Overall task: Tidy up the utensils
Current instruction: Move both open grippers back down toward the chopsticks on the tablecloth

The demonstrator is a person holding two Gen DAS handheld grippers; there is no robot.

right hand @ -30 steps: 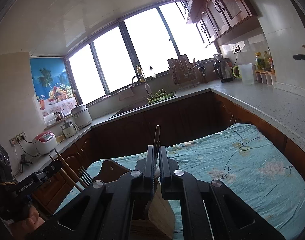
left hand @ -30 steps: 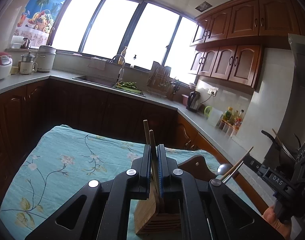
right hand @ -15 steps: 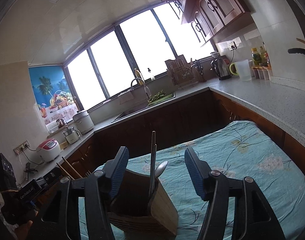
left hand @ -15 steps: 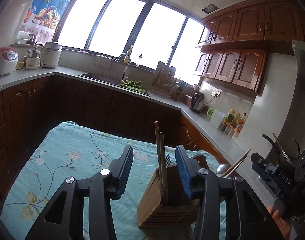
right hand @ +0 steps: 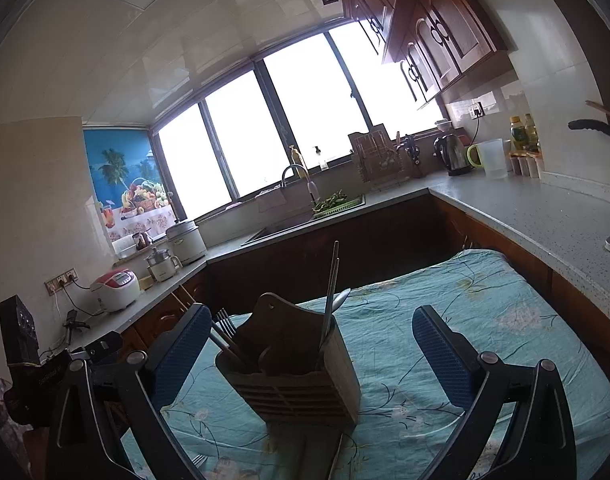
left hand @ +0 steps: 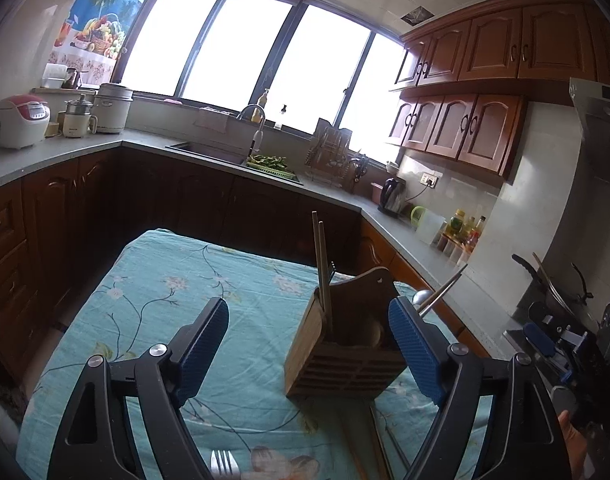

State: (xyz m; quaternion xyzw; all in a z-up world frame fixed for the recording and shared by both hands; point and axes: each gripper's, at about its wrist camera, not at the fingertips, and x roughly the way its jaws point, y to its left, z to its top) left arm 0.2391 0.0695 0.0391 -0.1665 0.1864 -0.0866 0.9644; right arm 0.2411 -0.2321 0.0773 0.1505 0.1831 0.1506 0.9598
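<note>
Wooden holder (left hand: pixel 345 344) stands on your desk's floral cloth (left hand: pixel 153 304), ahead of your left claw (left hand: pixel 309 344) and nearer its right finger. That claw gapes wide, gripping nothing. Chopsticks (left hand: pixel 323 264) lean in the holder. A fork (left hand: pixel 224 463) lies on the cloth below. Your right claw (right hand: pixel 311 352) is spread too, empty, with the holder (right hand: pixel 293 376) between its fingers, untouched.

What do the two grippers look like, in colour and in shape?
Both the left gripper and the right gripper have black angular frames with triangular cut-outs and silver round bolts. Their fingers carry blue textured pads. No cables or sleeves show.
</note>
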